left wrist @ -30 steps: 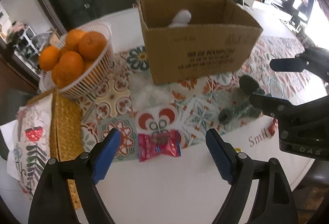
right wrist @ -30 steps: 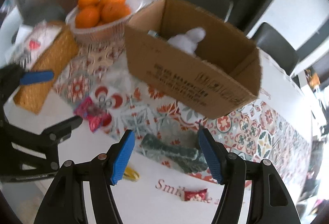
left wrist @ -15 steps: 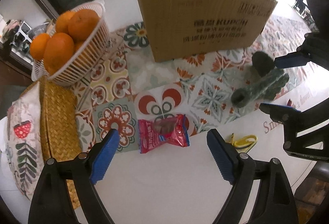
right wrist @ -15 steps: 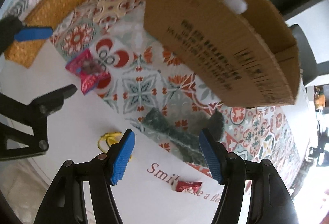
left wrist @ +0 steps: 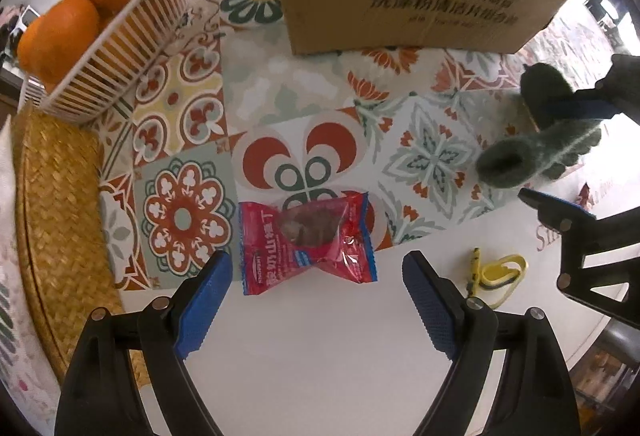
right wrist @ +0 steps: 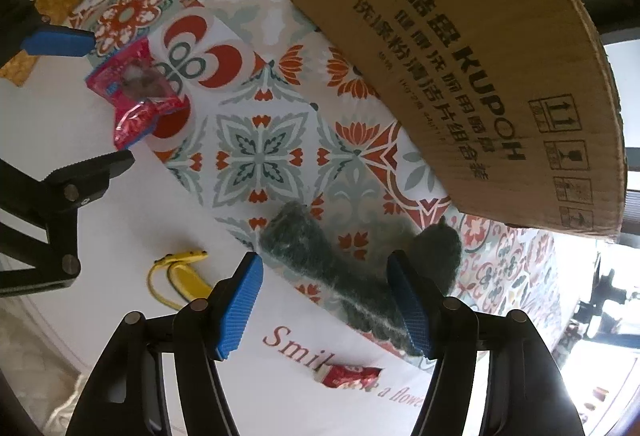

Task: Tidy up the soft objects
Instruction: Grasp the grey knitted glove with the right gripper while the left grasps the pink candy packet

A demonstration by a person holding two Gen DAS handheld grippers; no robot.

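Both hand-held grippers lowered, left (left wrist: 316,300) spread above crinkly red packet (left wrist: 308,242), right (right wrist: 326,300) spread astride fuzzy green toy (right wrist: 340,268).

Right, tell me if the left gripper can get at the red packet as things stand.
Probably yes. The left gripper is open, with the red packet lying flat just ahead of its fingertips. Nothing lies between them; the right gripper is busy over the green plush, well aside.

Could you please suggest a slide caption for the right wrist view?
Open right hand-held gripper poised over a dark green fuzzy toy beside the cardboard box.
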